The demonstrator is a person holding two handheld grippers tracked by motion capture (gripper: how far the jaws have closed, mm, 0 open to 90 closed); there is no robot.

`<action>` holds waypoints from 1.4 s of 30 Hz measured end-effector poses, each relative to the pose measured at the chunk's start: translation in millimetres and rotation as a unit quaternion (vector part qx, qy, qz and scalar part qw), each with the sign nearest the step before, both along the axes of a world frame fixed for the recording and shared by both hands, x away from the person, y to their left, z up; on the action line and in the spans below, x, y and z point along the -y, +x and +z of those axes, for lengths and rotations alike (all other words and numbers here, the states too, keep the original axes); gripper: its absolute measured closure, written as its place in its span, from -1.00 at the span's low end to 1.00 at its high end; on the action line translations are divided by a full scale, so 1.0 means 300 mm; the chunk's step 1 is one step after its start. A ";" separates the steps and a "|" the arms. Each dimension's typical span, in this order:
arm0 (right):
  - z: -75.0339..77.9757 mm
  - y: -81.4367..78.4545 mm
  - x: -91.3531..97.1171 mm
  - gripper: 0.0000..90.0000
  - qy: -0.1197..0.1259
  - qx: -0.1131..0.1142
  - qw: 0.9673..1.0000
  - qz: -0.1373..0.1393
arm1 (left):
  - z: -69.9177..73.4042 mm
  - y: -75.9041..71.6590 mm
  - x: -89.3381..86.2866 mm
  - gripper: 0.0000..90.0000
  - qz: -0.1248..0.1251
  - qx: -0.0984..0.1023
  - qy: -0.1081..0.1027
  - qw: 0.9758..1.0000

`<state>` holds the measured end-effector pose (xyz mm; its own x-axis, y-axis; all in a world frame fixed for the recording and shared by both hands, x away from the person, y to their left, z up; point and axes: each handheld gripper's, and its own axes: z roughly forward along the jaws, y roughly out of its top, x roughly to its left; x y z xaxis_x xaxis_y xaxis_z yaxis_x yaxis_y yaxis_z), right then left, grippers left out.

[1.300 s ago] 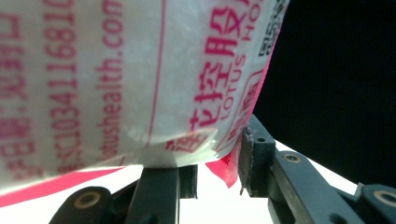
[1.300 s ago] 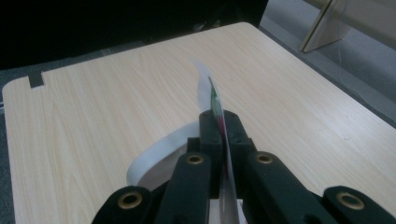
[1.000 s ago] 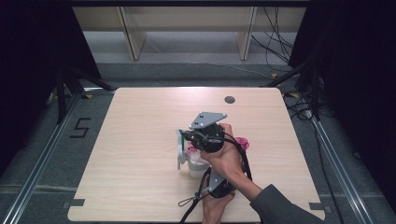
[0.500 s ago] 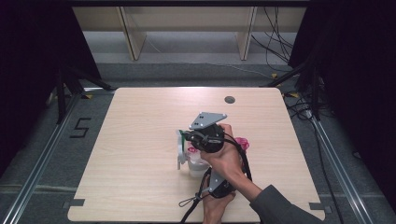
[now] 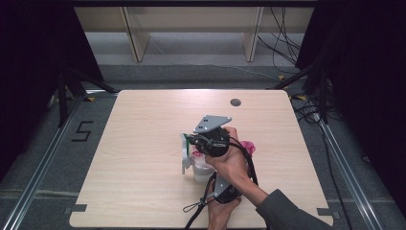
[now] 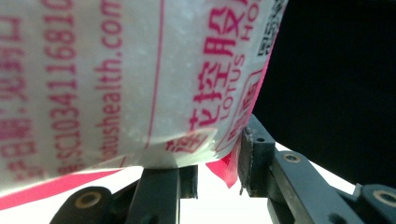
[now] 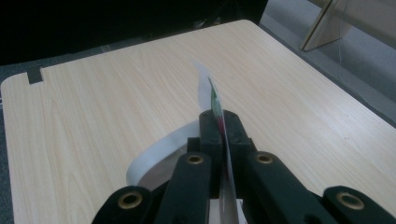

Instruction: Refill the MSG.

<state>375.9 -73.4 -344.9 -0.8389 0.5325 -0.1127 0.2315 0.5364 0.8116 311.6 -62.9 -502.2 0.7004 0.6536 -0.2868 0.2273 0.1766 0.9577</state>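
Clamped together on a thin strip [image 7: 212, 95] in the right gripper [image 7: 219, 123] — no gap showing between the jaws, only the film's edge. Standing upright on its edge there, long axis running up and away from the fingertips, curling a little at the top. From above, found at the left rim of the white cup [image 5: 202, 170], with the strip [image 5: 184, 152] just beside that rim and the right gripper [image 5: 189, 145] reaching in over the cup from its right.

Gripped in the left gripper [image 6: 210, 161]: a white pouch [image 6: 116, 79] with red print, jaws pressed on its lower corner, partly closed around it. A bit of pink [image 5: 248, 146] just right of the cup, likely that same pouch, though not sure with the hand across it.

Judged as an opening-and-emptying job, with the strip to be carried clear of the cup. Turning on one relation — strip left of the cup, pouch right of it, so pulling leftward across the counter [image 5: 143, 191], away from the cup, looks the clean line. Right hand nearer the strip.
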 end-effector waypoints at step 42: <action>0.010 -0.001 0.000 1.00 0.008 0.002 1.000 0.000 | 0.005 -0.001 -0.006 0.59 0.001 0.004 0.005 1.000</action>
<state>375.7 -73.6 -342.0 -0.8380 0.5349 -0.1078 0.2289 0.5240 0.8204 311.4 -61.1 -500.6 0.7011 0.6585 -0.2737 0.2184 0.1671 0.9615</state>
